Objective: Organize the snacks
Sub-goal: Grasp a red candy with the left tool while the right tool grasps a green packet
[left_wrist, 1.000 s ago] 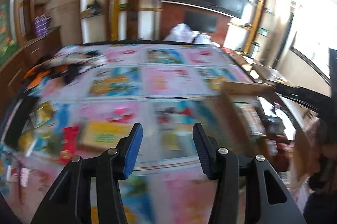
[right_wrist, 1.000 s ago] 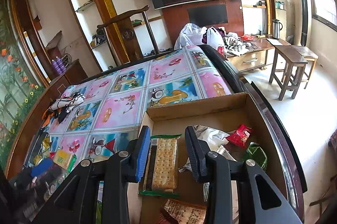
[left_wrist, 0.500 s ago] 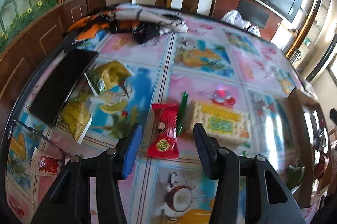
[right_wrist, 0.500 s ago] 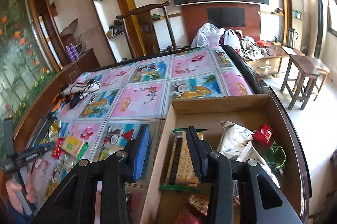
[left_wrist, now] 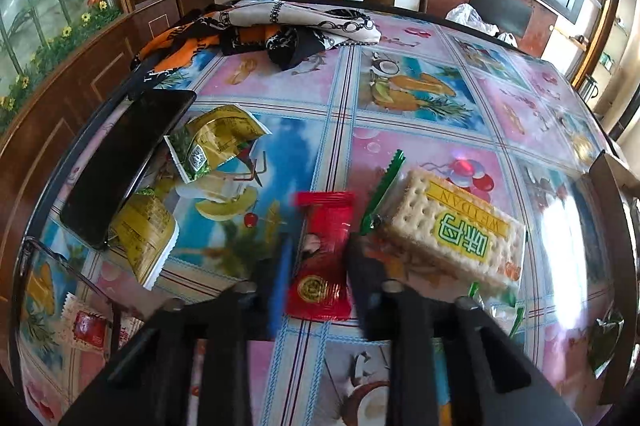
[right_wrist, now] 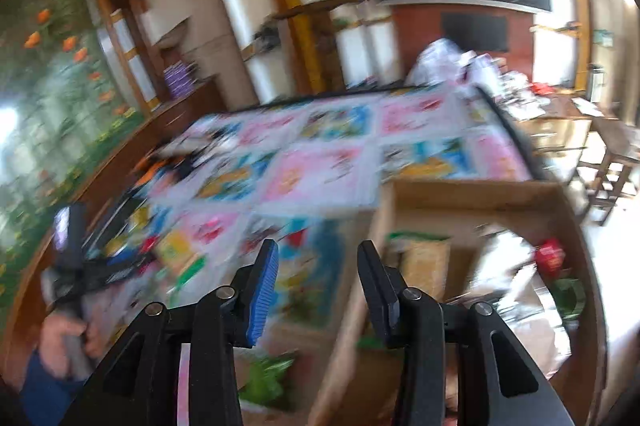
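Left wrist view: the left tool (left_wrist: 318,262) straddles a red snack packet (left_wrist: 323,258) lying flat on the counter (left_wrist: 400,66), its fingers set apart on either side, not visibly clamped. A cracker pack (left_wrist: 452,230) lies just beside. The packet looks light, thin and crinkly; pinching across its narrow middle seems soundest. Right wrist view, blurred: the right tool (right_wrist: 318,288) gapes empty near the cardboard box (right_wrist: 472,188).
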{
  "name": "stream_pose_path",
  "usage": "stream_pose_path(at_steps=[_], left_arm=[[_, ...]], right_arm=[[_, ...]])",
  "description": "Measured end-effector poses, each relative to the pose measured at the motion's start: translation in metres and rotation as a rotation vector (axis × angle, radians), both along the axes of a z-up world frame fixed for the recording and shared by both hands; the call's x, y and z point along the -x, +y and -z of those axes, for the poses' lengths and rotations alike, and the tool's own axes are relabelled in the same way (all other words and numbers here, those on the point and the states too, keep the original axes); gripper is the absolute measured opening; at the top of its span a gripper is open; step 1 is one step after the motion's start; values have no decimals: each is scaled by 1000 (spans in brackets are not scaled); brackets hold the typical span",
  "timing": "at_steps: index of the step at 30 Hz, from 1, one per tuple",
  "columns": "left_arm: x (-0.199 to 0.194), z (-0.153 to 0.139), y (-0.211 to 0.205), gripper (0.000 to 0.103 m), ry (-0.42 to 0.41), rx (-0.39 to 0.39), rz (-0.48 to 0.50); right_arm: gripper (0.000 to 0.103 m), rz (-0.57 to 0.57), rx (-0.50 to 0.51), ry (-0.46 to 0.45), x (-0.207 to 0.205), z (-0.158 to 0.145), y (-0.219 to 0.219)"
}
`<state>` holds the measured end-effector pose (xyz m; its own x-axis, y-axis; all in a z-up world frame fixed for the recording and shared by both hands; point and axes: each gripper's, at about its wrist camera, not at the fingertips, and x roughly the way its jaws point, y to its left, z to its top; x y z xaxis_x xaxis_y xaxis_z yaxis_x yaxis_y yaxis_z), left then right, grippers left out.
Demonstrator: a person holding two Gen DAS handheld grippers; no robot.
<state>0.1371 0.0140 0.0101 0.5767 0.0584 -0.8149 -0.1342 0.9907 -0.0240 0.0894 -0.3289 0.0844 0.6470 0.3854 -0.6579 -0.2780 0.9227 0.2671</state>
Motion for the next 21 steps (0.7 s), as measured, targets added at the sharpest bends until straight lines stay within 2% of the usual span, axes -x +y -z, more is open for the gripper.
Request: stream_pose_path(at_steps=[5,8,14,15,17,18,21], left_arm=[[-3,-1,4,20,-11,0,-13],[-2,-5,7,19,-23,14,-21],[2,-14,2,19,-59,2,-10],[2,-15,2,19,-64,1,-9],[3,-18,3,15,-70,20,-6],[4,-19,4,8,-73,32,-3],[6,-24,5,7,-93,50,4]], right_arm=[[52,-93,98,105,8,27,43],[52,-86,166,166,16,45,54],[51,-84,279,204,29,67,67],[40,-89,298,202,30,70,70],[33,-89,283,199,29,70,73],[32,-87,273,187,29,69,74],[31,-118,200,116,31,53,82]])
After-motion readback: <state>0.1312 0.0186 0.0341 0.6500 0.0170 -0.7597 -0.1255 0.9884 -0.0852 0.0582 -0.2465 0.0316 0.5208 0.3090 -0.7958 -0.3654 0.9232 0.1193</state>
